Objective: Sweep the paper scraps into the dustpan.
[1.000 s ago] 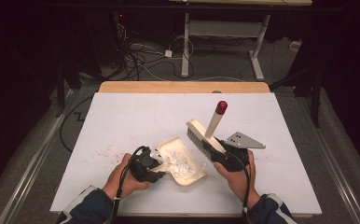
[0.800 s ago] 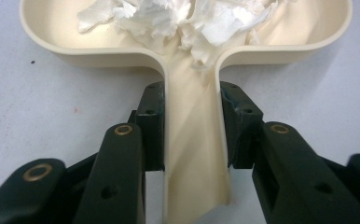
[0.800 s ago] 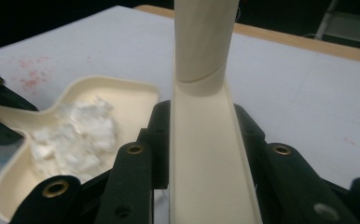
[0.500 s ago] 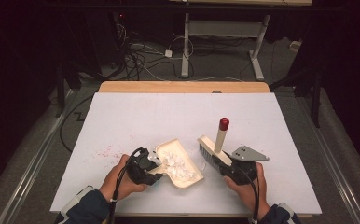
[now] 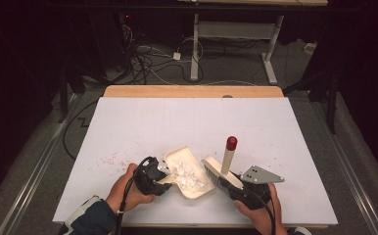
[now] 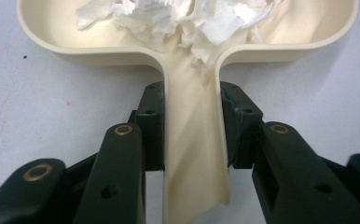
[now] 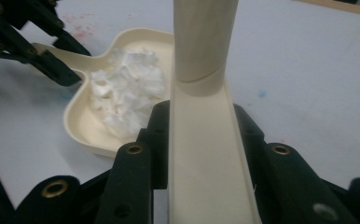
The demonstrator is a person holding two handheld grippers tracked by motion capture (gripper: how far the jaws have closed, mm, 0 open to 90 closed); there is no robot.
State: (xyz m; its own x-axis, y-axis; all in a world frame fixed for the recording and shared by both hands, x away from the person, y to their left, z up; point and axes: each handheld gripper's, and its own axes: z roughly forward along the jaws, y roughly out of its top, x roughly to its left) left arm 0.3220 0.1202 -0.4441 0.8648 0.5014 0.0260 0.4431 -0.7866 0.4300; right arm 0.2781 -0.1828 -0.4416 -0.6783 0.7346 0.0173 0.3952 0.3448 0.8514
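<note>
White table [image 5: 128,127] in dark room. My left gripper [image 6: 192,135] clamps dustpan [image 5: 191,172] handle; paper scraps [image 6: 178,18] heaped in pan just beyond fingertips. My right gripper [image 7: 201,140] clamps brush [image 5: 221,174] body, bristles at pan mouth. Sweeping looks nearly done; I still see pink specks [image 5: 109,159] left of pan.

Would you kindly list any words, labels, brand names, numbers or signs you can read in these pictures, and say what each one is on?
There is no readable text in these pictures.
Dustpan: plain cream, no marking in sight.
Brush: plain cream handle with a red cap, no label.
Left hand-held gripper and right hand-held gripper: black jaws, no lettering.
White table: just small red specks, no writing.
</note>
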